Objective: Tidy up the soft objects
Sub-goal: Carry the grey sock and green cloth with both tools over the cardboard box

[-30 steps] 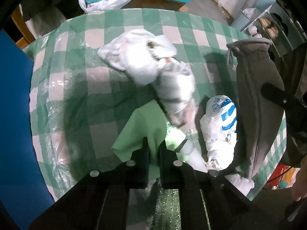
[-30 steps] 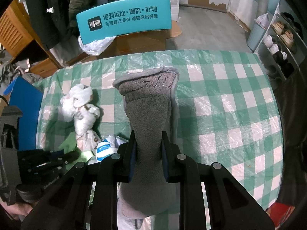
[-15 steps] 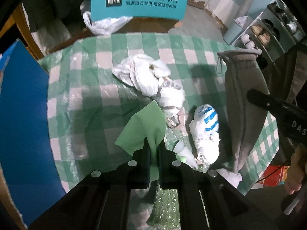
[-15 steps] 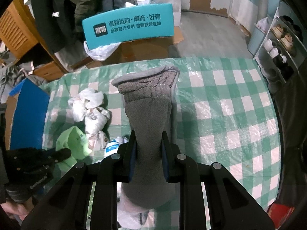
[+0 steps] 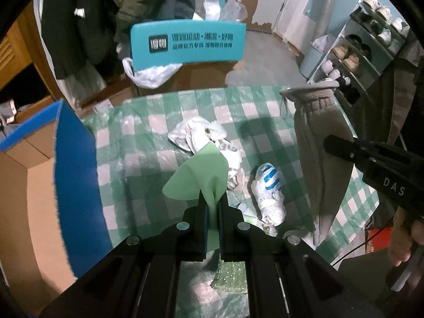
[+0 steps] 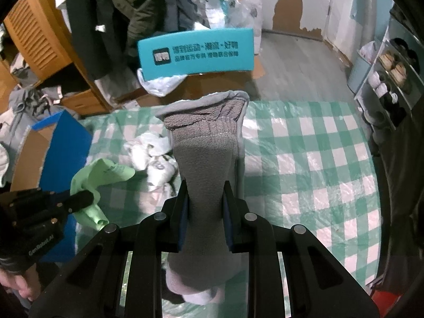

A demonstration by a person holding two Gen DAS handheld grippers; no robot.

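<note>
My left gripper (image 5: 212, 202) is shut on a light green cloth (image 5: 198, 179) and holds it above the checked table; the cloth also shows in the right wrist view (image 6: 102, 175). My right gripper (image 6: 205, 194) is shut on a grey fleece sock (image 6: 206, 153) that stands up in front of the camera; it also hangs at the right of the left wrist view (image 5: 318, 143). White crumpled bags (image 5: 197, 133) and a white and blue bag (image 5: 269, 185) lie on the green checked tablecloth (image 6: 304, 159).
An open cardboard box with blue flaps (image 5: 39, 175) stands at the table's left side; it also shows in the right wrist view (image 6: 55, 148). A teal chair back (image 5: 185, 43) is behind the table. A shoe rack (image 5: 365, 47) stands at the far right.
Both grippers have risen with their loads. The green cloth has lifted off the table and the left view has tilted up, bringing the box and chair into view.
</note>
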